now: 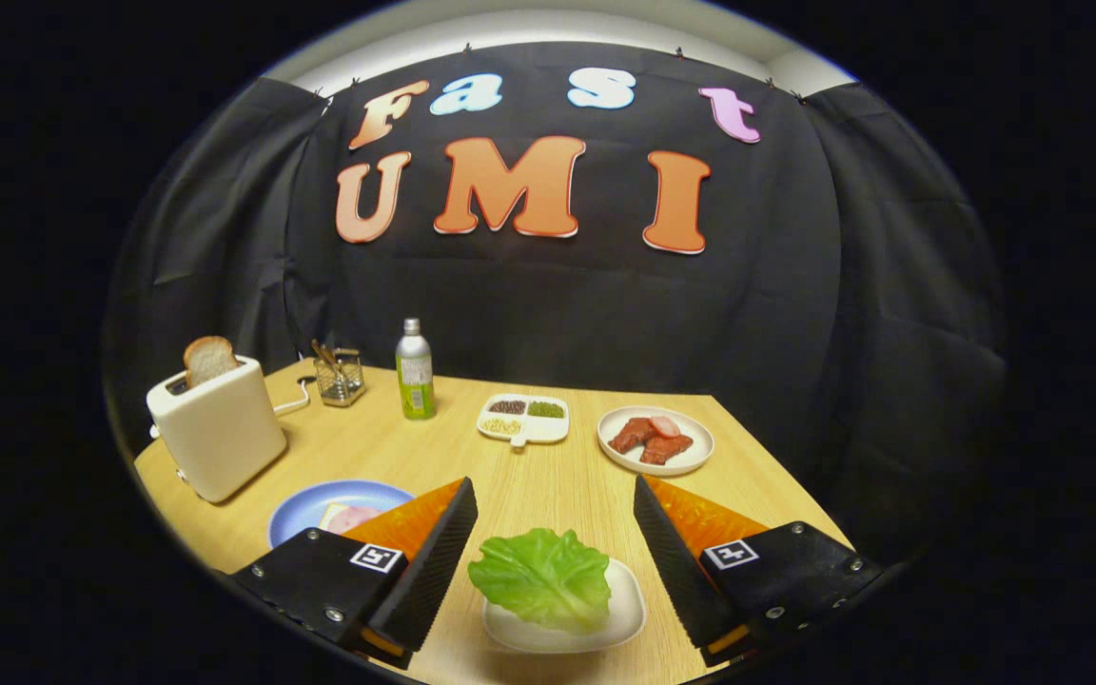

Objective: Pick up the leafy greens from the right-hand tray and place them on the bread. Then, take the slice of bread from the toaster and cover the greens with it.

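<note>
Leafy greens (pixel 541 577) lying on a small white tray (pixel 626 618), between the two fingers of the tongs (pixel 555 533) and slightly nearer than their tips. Tongs spread wide, a broad gap on both sides of the leaf, neither finger (pixel 434 561) touching leaf or tray (nothing held). Tray resting flat on the wooden bench (pixel 529 480), leaf overhanging its left rim.

Just behind the left finger, a blue plate (pixel 305 509) with a pale slice of bread and a pink piece on top, partly hidden by the finger. Further left, a cream toaster (pixel 218 433) standing upright near the bench edge, one slice of bread (pixel 209 359) poking up from its slot, a white cord trailing from its back.

Beyond the fingers, toward the black cloth wall: a small clear holder (pixel 340 376) with thin sticks inside, a bottle with a green label (pixel 415 371) upright beside it, then a white divided dish (pixel 523 419) with three kinds of grains in separate compartments, then a round white plate (pixel 655 440) carrying reddish meat pieces and one pink round slice (all well apart from the tongs).
</note>
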`<state>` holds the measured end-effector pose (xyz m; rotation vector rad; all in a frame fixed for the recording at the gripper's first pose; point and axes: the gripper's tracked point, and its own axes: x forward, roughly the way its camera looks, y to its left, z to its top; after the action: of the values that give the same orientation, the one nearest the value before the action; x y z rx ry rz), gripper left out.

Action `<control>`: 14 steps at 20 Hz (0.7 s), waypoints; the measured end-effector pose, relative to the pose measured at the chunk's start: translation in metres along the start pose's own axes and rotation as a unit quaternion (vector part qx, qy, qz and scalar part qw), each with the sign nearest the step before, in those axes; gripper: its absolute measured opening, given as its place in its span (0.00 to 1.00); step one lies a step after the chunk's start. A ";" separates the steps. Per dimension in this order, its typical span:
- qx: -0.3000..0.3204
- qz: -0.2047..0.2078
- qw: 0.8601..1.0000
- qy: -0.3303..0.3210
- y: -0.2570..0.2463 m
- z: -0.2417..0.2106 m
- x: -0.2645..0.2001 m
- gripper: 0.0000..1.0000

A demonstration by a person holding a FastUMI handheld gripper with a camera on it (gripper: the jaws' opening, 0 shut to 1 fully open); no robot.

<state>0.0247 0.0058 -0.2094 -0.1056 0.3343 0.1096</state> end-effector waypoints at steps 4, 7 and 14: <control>-0.017 0.007 0.999 0.049 -0.001 -0.041 0.014 0.99; -0.022 0.018 0.996 0.080 0.001 -0.063 0.021 1.00; -0.036 0.036 0.989 0.137 0.008 -0.105 0.036 1.00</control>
<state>0.0240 0.0047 -0.3207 -0.1798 0.6088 0.1800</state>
